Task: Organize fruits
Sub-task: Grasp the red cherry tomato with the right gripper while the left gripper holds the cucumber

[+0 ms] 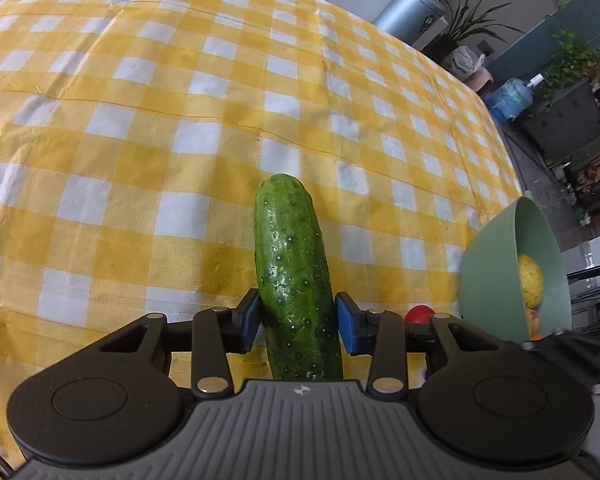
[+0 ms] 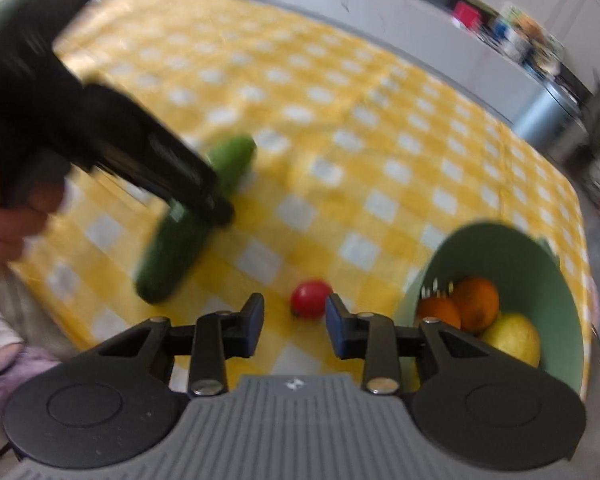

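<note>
- My left tongs (image 1: 297,322) clamp the cucumber (image 1: 290,264).
- My right tongs (image 2: 295,322) stand narrow and empty, just short of the tomato (image 2: 310,298).
- No writing is legible anywhere.

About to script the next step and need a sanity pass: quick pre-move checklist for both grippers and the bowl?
1. Cucumber between left gripper pads: ok, pads look on it.
2. Tomato lined up with right gripper: ok.
3. Right jaws closed on tomato: not ok, gap still shows.
4. Green bowl has room: ok, two oranges and a lemon inside.
5. Cucumber lifted off the cloth: cannot tell.
</note>
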Demonstrator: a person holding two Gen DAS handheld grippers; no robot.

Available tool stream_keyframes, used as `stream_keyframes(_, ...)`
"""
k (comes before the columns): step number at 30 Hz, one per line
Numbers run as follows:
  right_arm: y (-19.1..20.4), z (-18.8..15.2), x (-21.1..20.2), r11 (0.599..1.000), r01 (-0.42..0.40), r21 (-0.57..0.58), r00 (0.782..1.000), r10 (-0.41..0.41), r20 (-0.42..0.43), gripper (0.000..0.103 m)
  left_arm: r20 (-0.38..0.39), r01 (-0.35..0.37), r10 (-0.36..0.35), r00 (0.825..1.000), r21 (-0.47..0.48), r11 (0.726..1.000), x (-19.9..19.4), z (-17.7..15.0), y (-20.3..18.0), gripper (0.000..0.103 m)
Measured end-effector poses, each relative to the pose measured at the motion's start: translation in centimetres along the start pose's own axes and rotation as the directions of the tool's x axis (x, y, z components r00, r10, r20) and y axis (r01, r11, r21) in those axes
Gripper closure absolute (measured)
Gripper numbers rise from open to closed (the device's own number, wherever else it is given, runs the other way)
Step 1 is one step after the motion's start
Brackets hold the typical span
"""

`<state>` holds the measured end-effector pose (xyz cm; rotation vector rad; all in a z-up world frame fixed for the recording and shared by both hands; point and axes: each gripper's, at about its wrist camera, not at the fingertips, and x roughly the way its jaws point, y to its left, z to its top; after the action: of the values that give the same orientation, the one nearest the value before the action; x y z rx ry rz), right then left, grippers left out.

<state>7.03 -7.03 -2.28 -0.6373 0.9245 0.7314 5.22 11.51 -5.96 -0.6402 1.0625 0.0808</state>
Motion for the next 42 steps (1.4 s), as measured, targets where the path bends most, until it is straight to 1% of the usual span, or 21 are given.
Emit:
stream_keyframes(2,0.9,-0.5,0.9,0.997,0.066,0.032,0.998,-0.066,-0.002,0.072,0.004,0.012,-0.012,1.0,0.002,1.0,-0.1,-0.1,0.2,0.058)
stream_keyframes(5,1.1,-0.8,1.1,0.988,0.098,0.117,0.994,-0.103,0.04,0.074,0.008,0.025,-0.026,1.0,0.004,1.0,-0.1,-0.2,0.4,0.058)
stream_keyframes(7,1.0,-0.5,1.4,0.984,0.121,0.134,0.992,-0.126,0.026,0.073,0.007,0.031,-0.031,1.0,0.0,1.0,-0.1,-0.2,0.5,0.058)
stream_keyframes(9,0.5,-0.4,1.8,0.977,0.123,0.176,0.992,-0.126,0.007,0.073,0.005,0.029,-0.029,1.0,0.002,1.0,-0.1,-0.1,0.4,0.058)
stream_keyframes(11,0.0,-0.2,2.3,0.968,0.121,0.218,0.993,-0.122,-0.01,0.076,0.006,0.026,-0.027,1.0,0.004,1.0,0.0,-0.1,0.4,0.058)
stream_keyframes(13,-0.2,0.0,2.6,0.965,0.103,0.241,0.995,-0.102,-0.018,0.074,0.007,0.025,-0.025,1.0,0.009,1.0,-0.1,-0.1,0.4,0.058)
stream_keyframes(15,-0.1,0.2,3.3,0.962,0.089,0.259,0.996,-0.079,-0.049,0.072,0.008,0.024,-0.024,1.0,0.014,1.0,-0.1,-0.1,0.3,0.058)
stream_keyframes(17,-0.3,0.5,3.9,0.95,0.095,0.297,0.995,-0.082,-0.056,0.071,0.008,0.023,-0.023,1.0,0.023,0.999,0.0,-0.1,0.3,0.058)
stream_keyframes(19,-0.2,0.7,4.2,0.948,0.103,0.3,0.994,-0.092,-0.052,0.07,0.009,0.02,-0.02,1.0,0.028,0.999,0.0,-0.2,0.2,0.058)
stream_keyframes(21,0.0,0.8,4.5,0.949,0.121,0.29,0.992,-0.107,-0.064,0.071,0.009,0.015,-0.015,1.0,0.036,0.999,0.0,-0.2,0.1,0.058)
stream_keyframes(23,-0.2,0.7,4.6,0.947,0.12,0.298,0.992,-0.104,-0.069,0.073,0.012,0.005,-0.006,1.0,0.051,0.999,0.1,-0.3,-0.1,0.058)
stream_keyframes(27,-0.3,0.7,4.8,0.944,0.125,0.306,0.992,-0.11,-0.066,0.076,0.022,-0.017,0.015,1.0,0.069,0.997,0.1,-0.5,-0.6,0.058)
stream_keyframes(30,-0.3,0.7,4.8,0.941,0.131,0.313,0.991,-0.119,-0.058,0.079,0.018,-0.022,0.021,1.0,0.039,0.999,-0.1,-0.5,-0.4,0.059)
stream_keyframes(34,-0.5,0.6,4.6,0.939,0.12,0.323,0.993,-0.111,-0.047,0.079,0.011,-0.028,0.028,1.0,0.011,1.0,-0.3,-0.4,0.0,0.059)
stream_keyframes(37,-0.7,0.5,4.3,0.936,0.104,0.336,0.995,-0.101,-0.027,0.08,0.017,-0.028,0.028,0.999,0.009,1.0,-0.4,-0.4,0.1,0.059)
stream_keyframes(40,-0.8,0.4,3.8,0.937,0.08,0.341,0.996,-0.086,0.001,0.08,0.025,-0.013,0.013,1.0,0.005,1.0,-0.8,-0.4,0.3,0.059)
stream_keyframes(42,-0.8,0.4,3.4,0.937,0.059,0.345,0.997,-0.073,0.026,0.08,0.025,0.019,-0.019,1.0,-0.01,1.0,-1.1,-0.3,0.6,0.059)
